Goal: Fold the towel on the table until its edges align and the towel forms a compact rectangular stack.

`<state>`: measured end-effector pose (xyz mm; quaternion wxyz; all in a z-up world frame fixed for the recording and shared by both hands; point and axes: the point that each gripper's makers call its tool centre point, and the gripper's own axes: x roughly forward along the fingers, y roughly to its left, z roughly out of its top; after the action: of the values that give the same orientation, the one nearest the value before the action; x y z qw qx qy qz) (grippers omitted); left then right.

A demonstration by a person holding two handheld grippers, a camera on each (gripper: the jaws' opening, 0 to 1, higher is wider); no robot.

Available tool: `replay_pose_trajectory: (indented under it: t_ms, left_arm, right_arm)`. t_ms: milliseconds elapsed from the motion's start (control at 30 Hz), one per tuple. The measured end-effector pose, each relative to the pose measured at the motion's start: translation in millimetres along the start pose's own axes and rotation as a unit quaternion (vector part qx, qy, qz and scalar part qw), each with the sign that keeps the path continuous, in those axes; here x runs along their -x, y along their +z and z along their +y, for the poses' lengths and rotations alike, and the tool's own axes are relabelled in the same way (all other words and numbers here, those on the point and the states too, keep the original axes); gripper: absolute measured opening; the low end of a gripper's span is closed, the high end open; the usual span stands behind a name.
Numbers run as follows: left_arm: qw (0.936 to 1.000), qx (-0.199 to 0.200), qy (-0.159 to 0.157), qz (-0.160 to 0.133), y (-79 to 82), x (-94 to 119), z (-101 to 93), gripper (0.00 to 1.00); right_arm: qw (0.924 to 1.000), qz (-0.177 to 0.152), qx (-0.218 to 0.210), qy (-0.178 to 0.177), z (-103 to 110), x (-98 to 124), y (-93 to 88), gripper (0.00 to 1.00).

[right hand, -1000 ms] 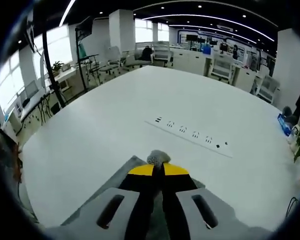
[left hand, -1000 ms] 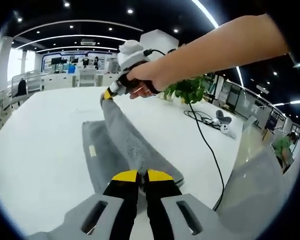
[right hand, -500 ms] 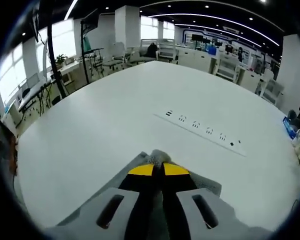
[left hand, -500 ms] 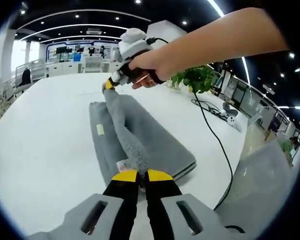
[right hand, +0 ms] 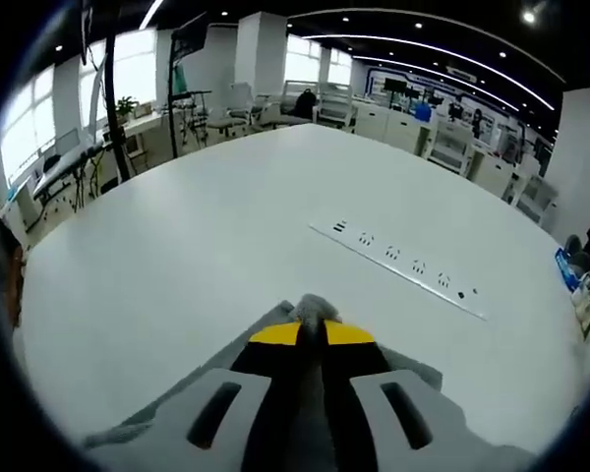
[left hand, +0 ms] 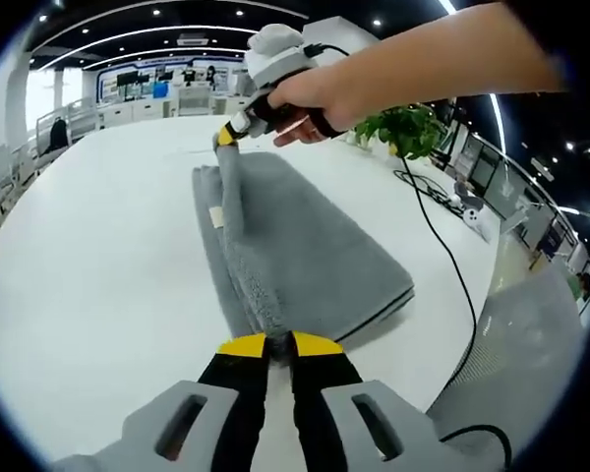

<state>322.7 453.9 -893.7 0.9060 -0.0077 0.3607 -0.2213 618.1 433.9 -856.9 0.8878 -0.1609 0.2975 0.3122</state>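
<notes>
Both tongs (left hand: 268, 344) (right hand: 311, 333) clamping towel (left hand: 305, 246) edge

A potted green plant (left hand: 410, 129) stands at the far edge of the white worktop (left hand: 98, 265), a black cable (left hand: 450, 265) snakes past it, and a row of sockets (right hand: 403, 267) sits flush in the surface

Both grippers (left hand: 278, 344) (left hand: 224, 138) pinch the grey towel's (left hand: 305, 246) raised edge.

Both claws, left (left hand: 278, 344) and right (right hand: 311, 332), clamped tight, right in a hand (left hand: 310, 96).
</notes>
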Motion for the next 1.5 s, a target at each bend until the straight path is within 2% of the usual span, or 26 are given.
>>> replay_pose_trajectory:
  t_ms: [100,233,300,433,667,733,900,1033,1267,1367,1433,1500]
  left_arm:
    - [1.0,-0.003,0.009,-0.002,-1.6,2.5,5.2,0.13]
    - [0.9998,-0.013,0.017,0.001,-6.3,5.5,10.7,0.14]
    - [0.9997,-0.014,0.019,0.0,-5.6,8.8,11.2,0.14]
    - [0.9994,-0.023,0.022,-0.009,3.2,15.6,11.6,0.14]
    - [0.9986,-0.046,0.021,-0.017,16.5,21.6,8.6,0.14]
    - [0.9984,-0.05,0.021,-0.019,19.9,22.3,8.9,0.14]
    - [0.9975,-0.06,0.022,-0.029,32.5,23.3,13.6,0.17]
    - [0.9966,-0.072,0.022,-0.033,41.1,23.3,16.5,0.19]
    - [0.996,-0.078,0.028,-0.034,48.3,25.4,25.7,0.19]
    - [0.9956,-0.084,0.026,-0.033,52.1,24.8,29.0,0.19]
    - [0.9949,-0.094,0.026,-0.027,53.4,21.5,32.8,0.2]
    - [0.9948,-0.095,0.026,-0.025,55.7,19.5,35.7,0.21]
  right_arm:
    - [0.9999,-0.01,0.002,0.003,0.3,4.5,5.0,0.08]
    - [0.9995,-0.018,0.026,0.0,-1.6,12.2,10.0,0.1]
    - [0.9994,-0.024,0.026,-0.001,0.1,21.7,14.1,0.12]
    - [0.9992,-0.037,0.016,0.006,-1.5,26.1,20.3,0.2]
    - [0.9985,-0.049,0.021,0.007,-11.4,49.1,26.8,0.23]
    - [0.9982,-0.057,0.012,0.011,-14.1,56.3,27.3,0.25]
    - [0.9975,-0.065,0.024,0.015,-17.3,73.0,30.8,0.31]
    - [0.9971,-0.072,0.018,0.02,-19.8,96.7,25.2,0.36]
    - [0.9969,-0.072,0.023,0.023,-27.5,115.6,8.3,0.38]
    - [0.9968,-0.072,0.021,0.028,-26.6,123.8,-0.1,0.38]
    - [0.9967,-0.071,0.021,0.031,-18.5,132.9,-8.7,0.38]
    - [0.9969,-0.067,0.024,0.033,-21.7,134.0,-16.8,0.38]
